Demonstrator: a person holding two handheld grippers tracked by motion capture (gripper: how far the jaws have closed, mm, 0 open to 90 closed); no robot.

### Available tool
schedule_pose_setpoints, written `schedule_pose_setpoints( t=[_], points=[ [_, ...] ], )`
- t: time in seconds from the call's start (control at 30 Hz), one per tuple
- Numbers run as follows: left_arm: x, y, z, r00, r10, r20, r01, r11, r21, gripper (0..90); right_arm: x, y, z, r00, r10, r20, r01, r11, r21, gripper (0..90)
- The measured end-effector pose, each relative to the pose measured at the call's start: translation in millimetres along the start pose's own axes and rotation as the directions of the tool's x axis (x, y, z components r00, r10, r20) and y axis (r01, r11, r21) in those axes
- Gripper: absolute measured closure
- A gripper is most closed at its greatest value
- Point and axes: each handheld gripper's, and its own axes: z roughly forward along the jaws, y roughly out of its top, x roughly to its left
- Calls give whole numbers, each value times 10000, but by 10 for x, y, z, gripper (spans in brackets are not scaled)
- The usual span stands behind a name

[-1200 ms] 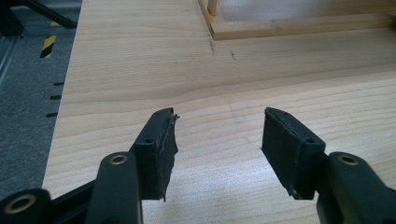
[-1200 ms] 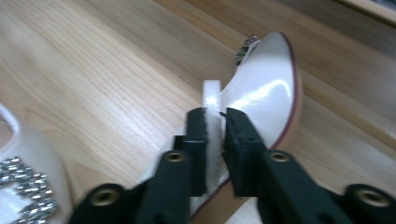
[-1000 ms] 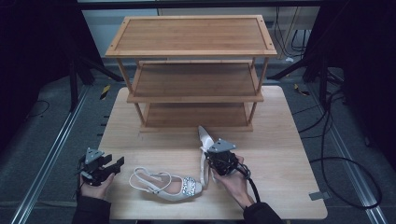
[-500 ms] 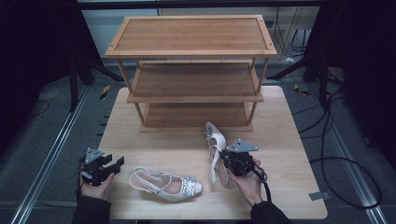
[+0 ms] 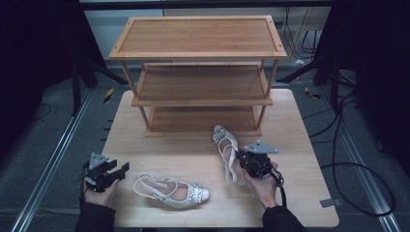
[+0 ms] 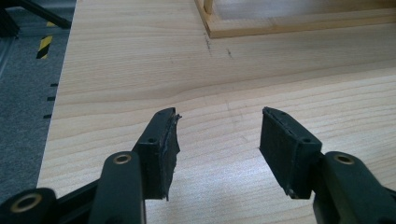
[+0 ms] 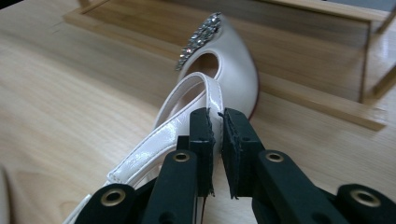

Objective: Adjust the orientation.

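Right gripper view: glossy cream shoe [image 7: 233, 74], strap pinched between ribbed black tongs [image 7: 215, 135].

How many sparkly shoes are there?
2. One shoe lies on the table near the front edge; the other shoe is held in the right claw, toe toward the shelf.

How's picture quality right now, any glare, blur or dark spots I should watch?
High view: table evenly lit, surroundings dark. Right gripper view: held shoe carries glossy highlights, rack behind soft. Left gripper view: sharp, faint shadow under the open left gripper.
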Motion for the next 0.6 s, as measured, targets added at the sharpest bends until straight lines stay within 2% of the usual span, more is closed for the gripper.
schedule_pose_setpoints(
  t=[0.13,0.2,0.27,0.3,0.33,0.37,0.4,0.5,0.6],
  points=[
    [-8,2,1,10000,50,-3,-50,10000,14,452,-86,13,28,9997,180,175,-180,9998,27,825],
    [-11,2,2,10000,56,-9,-56,10000,6,453,-170,28,87,9986,79,518,-89,9998,176,824],
    [-10,0,9,10000,64,7,-64,10000,39,453,-245,19,125,9978,206,624,-221,9994,247,823],
    [-10,0,12,10000,81,2,-81,10000,57,453,-280,13,143,9973,297,679,-319,9990,310,879],
    [-10,0,12,10000,81,2,-81,10000,57,454,-280,13,143,9973,297,679,-319,9990,310,879],
    [-17,-1,17,10000,77,7,-77,10000,50,453,-360,0,160,9961,373,805,-406,9984,396,875],
    [-19,0,17,10000,97,9,-97,9999,44,454,-385,-3,159,9960,538,719,-568,9976,403,870],
    [-23,3,9,9999,161,-13,-161,9999,40,454,-413,5,128,9958,458,791,-475,9987,201,843],
    [-17,1,2,9999,139,-6,-139,9999,21,453,-427,51,12,9958,261,882,-250,9996,-136,781]
  ],
)
